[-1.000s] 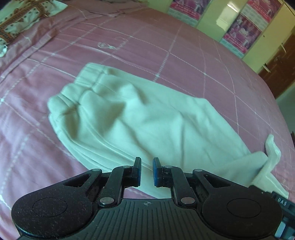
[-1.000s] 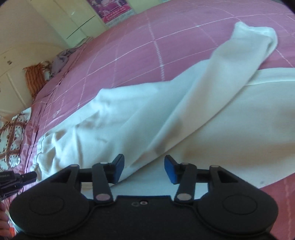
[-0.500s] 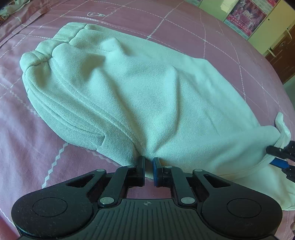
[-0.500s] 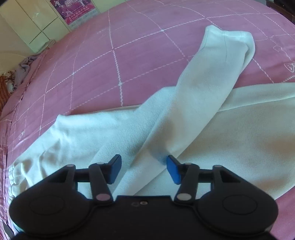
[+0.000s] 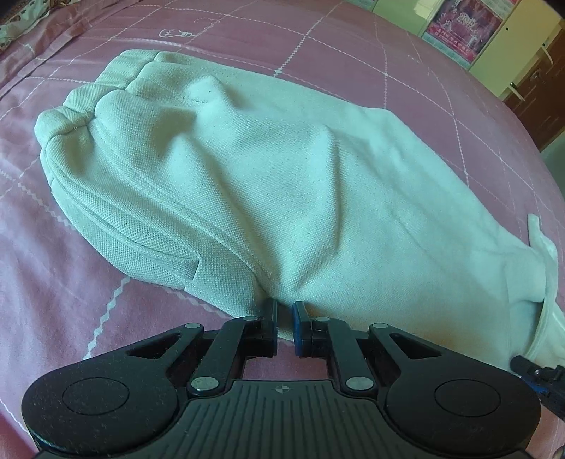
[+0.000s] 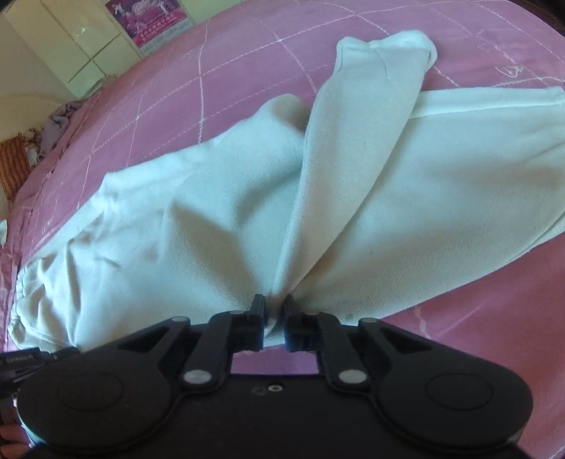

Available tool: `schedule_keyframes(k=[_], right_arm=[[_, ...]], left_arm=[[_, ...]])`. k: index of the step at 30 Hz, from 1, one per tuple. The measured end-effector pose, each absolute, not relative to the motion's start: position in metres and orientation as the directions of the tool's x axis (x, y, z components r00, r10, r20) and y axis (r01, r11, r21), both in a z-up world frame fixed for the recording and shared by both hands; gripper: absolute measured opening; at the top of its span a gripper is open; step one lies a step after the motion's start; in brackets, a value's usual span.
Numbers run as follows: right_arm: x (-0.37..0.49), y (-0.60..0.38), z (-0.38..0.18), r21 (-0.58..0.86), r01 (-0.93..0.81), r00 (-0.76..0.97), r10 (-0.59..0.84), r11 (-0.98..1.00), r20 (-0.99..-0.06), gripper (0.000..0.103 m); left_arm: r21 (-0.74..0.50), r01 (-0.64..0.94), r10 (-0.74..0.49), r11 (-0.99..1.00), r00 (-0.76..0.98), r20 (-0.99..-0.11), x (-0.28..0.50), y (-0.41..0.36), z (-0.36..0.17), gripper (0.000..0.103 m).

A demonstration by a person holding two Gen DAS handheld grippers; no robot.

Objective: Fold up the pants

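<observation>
Pale mint-white pants [image 5: 282,183] lie on a pink quilted bedspread [image 5: 88,282]. Their elastic waistband [image 5: 81,109] is at the far left in the left wrist view. My left gripper [image 5: 284,312] is shut on the near edge of the pants. In the right wrist view the pants [image 6: 176,226] spread across the bed, with one leg [image 6: 356,141] lying folded over the other leg [image 6: 476,169]. My right gripper [image 6: 274,307] is shut on the near edge of the pants, where the cloth bunches between its fingers.
Cream wardrobe doors with purple posters [image 5: 462,28] stand beyond the bed. A patterned pillow [image 5: 21,21] lies at the far left corner. Crumpled cloth [image 6: 63,116] lies at the bed's far edge in the right wrist view. The right gripper's tip [image 5: 540,377] shows at the lower right of the left wrist view.
Both grippers moved down to the near edge of the pants. The right gripper closed from open onto the cloth; the left stayed nearly closed and now pinches the edge.
</observation>
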State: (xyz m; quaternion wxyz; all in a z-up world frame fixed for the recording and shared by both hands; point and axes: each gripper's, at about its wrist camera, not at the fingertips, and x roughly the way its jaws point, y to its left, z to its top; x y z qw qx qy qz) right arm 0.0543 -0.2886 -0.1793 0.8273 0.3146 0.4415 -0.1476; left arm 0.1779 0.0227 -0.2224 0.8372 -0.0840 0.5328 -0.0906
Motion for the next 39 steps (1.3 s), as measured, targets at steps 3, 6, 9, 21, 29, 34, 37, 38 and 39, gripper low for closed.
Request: schedule_keyframes(k=[3, 6, 9, 21, 29, 34, 37, 38, 39], right_arm=[[0.054, -0.294, -0.16, 0.375, 0.513, 0.59, -0.001, 0.772, -0.807, 0.033], [0.06, -0.317, -0.14, 0.287, 0.547, 0.594, -0.122, 0.787, -0.795, 0.066], [0.086, -0.335, -0.135, 0.228, 0.556, 0.583, -0.18, 0.8, -0.793, 0.065], [0.064, -0.37, -0.13, 0.326, 0.6, 0.624, -0.171, 0.731, -0.763, 0.004], [-0.009, -0.374, -0.187, 0.354, 0.648, 0.568, -0.118, 0.674, -0.815, 0.004], [-0.003, -0.376, -0.166, 0.315, 0.628, 0.588, -0.168, 0.712, -0.791, 0.026], [0.007, -0.384, -0.153, 0.269, 0.618, 0.59, -0.21, 0.738, -0.779, 0.031], [0.012, -0.388, -0.151, 0.257, 0.618, 0.586, -0.218, 0.743, -0.78, 0.032], [0.019, -0.39, -0.152, 0.251, 0.615, 0.585, -0.219, 0.748, -0.781, 0.032]], left_arm=[[-0.223, 0.063, -0.228, 0.973, 0.421, -0.878, 0.176, 0.017, -0.218, 0.011], [-0.201, 0.059, -0.206, 0.978, 0.439, -0.875, 0.174, 0.008, -0.212, 0.011], [-0.2, 0.059, -0.206, 0.978, 0.439, -0.875, 0.173, -0.001, -0.211, 0.011], [-0.166, 0.077, -0.183, 0.983, 0.439, -0.88, 0.174, -0.004, -0.218, 0.011], [-0.112, 0.109, -0.15, 0.988, 0.458, -0.876, 0.169, -0.01, -0.217, 0.011], [-0.094, 0.108, -0.134, 0.99, 0.462, -0.877, 0.168, -0.012, -0.218, 0.011], [-0.085, 0.097, -0.121, 0.992, 0.463, -0.878, 0.168, -0.014, -0.218, 0.011], [-0.087, 0.092, -0.12, 0.992, 0.463, -0.878, 0.168, -0.014, -0.218, 0.011], [-0.091, 0.085, -0.12, 0.992, 0.463, -0.878, 0.168, -0.014, -0.218, 0.011]])
